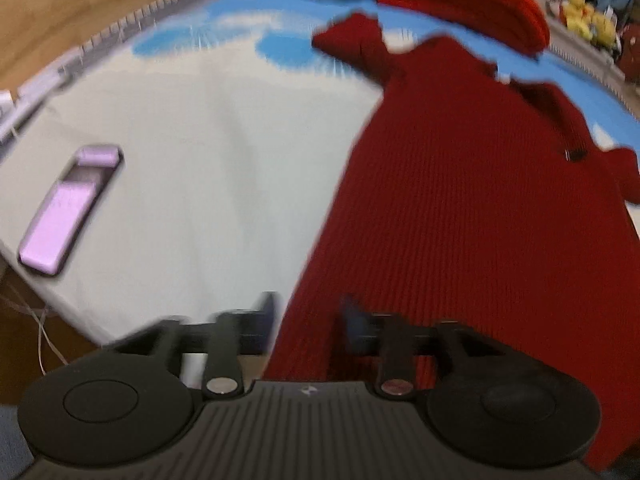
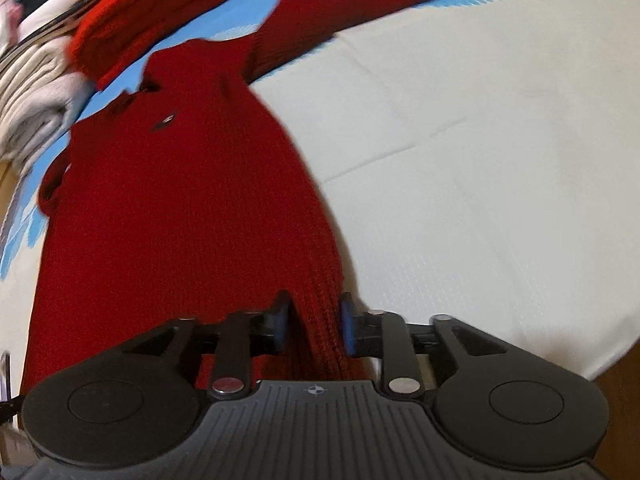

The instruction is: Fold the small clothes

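Note:
A dark red ribbed knit sweater [image 1: 460, 200] lies spread flat on the white and blue sheet [image 1: 208, 152], collar away from me and one sleeve [image 2: 360, 0] stretched out sideways. My left gripper [image 1: 310, 320] is open over the sweater's lower left edge, one finger above the sheet and the other above the knit. In the right wrist view, the sweater [image 2: 168, 184] runs down to my right gripper [image 2: 314, 322]. Its jaws stand apart with the bunched lower right edge of the knit between them, and the blue pads [image 2: 347, 324] do not look pressed on it.
A folded bright red knit [image 2: 152, 12] lies beyond the collar, beside a stack of folded grey and white clothes [image 2: 36, 100]. A purple phone [image 1: 68, 208] rests near the sheet's left edge. Yellow soft toys [image 1: 588, 20] sit far right. Wooden floor [image 1: 60, 8] surrounds the sheet.

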`<move>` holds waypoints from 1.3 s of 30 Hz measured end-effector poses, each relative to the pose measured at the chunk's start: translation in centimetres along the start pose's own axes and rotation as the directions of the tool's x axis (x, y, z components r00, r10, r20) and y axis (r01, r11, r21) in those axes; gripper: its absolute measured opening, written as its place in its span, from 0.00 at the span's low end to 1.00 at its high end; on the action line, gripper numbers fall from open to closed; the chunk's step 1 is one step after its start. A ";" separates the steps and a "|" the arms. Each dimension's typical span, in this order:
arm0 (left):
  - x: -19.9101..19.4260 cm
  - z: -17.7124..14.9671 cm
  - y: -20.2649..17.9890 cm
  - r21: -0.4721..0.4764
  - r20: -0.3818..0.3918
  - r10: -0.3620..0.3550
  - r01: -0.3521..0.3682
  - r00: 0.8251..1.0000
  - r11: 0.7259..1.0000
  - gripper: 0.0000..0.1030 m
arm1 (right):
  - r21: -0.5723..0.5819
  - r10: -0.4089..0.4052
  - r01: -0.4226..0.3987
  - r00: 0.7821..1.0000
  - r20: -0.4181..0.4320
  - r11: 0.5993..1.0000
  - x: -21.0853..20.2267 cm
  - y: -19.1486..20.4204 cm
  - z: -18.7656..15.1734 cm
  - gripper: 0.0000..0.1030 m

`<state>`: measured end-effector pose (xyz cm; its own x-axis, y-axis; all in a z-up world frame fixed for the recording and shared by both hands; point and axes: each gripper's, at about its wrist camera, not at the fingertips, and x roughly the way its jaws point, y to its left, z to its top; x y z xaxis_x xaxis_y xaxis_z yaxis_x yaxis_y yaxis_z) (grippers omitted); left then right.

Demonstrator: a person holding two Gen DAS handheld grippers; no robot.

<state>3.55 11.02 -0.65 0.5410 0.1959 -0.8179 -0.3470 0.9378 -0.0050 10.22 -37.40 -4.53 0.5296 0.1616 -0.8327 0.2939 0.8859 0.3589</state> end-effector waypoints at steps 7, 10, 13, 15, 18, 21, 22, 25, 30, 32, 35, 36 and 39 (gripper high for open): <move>3.9 1.9 -1.6 0.007 -0.102 -0.003 0.003 0.995 1.000 0.73 | -0.014 0.046 -0.047 0.999 -0.028 0.999 0.5 0.3 0.2 0.43; 4.2 1.5 -1.8 -0.052 -0.118 -0.012 0.006 0.993 0.999 0.43 | -0.060 0.052 -0.054 0.998 -0.035 0.997 0.6 0.8 -0.3 0.20; 2.8 1.3 -2.8 0.030 -0.074 0.003 -0.001 0.997 1.000 0.11 | -0.077 0.059 -0.060 0.998 -0.011 0.995 -0.2 0.6 -0.9 0.18; 2.1 0.7 -2.6 0.040 -0.073 0.012 -0.009 0.997 0.999 0.11 | -0.100 0.054 -0.054 0.999 0.002 0.994 -0.9 0.8 -1.5 0.18; 0.7 -0.3 -1.8 0.078 -0.068 0.025 -0.020 0.997 0.997 0.11 | -0.150 0.032 -0.031 0.999 0.001 0.988 -2.0 1.6 -3.2 0.17; -0.1 -1.7 -0.9 0.134 -0.066 0.031 -0.022 0.997 0.991 0.11 | -0.204 0.007 -0.008 1.000 -0.003 0.979 -2.8 2.1 -5.1 0.17; -0.2 -2.1 -0.5 0.139 -0.068 0.024 -0.015 0.997 0.990 0.12 | -0.216 -0.004 0.005 1.000 0.008 0.976 -3.0 2.3 -5.5 0.18; -0.4 -2.3 0.2 0.094 -0.055 0.024 -0.018 0.998 0.995 0.38 | -0.206 -0.047 0.061 0.996 0.073 0.977 -3.2 2.4 -5.5 0.40; -2.5 -0.1 1.6 -0.033 0.052 0.022 -0.020 0.998 0.999 0.84 | -0.090 -0.009 0.028 0.979 0.206 0.996 -4.5 2.0 -3.6 0.65; -3.3 1.0 1.5 -0.045 0.079 0.020 -0.017 0.997 0.999 0.84 | -0.037 0.005 0.003 0.978 0.206 0.999 -4.2 1.8 -2.8 0.65; -3.5 3.2 0.9 -0.074 0.092 0.011 -0.004 0.996 0.997 0.84 | 0.018 -0.004 0.000 0.979 0.203 1.000 -3.5 1.5 -1.8 0.65; -3.2 4.2 0.4 -0.088 0.091 0.013 -0.005 0.996 0.996 0.84 | 0.028 -0.009 0.003 0.979 0.205 1.000 -3.3 1.4 -1.7 0.65; -1.8 7.3 -1.3 -0.102 0.073 0.021 -0.013 0.997 0.995 0.84 | 0.071 -0.028 0.012 0.976 0.218 0.997 -2.7 1.8 0.0 0.65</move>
<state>8.63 11.59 5.07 0.5881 0.2356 -0.7737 -0.4305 0.9011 -0.0528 9.31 -36.23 -1.68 0.6822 0.0382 -0.7302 0.3564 0.8546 0.3777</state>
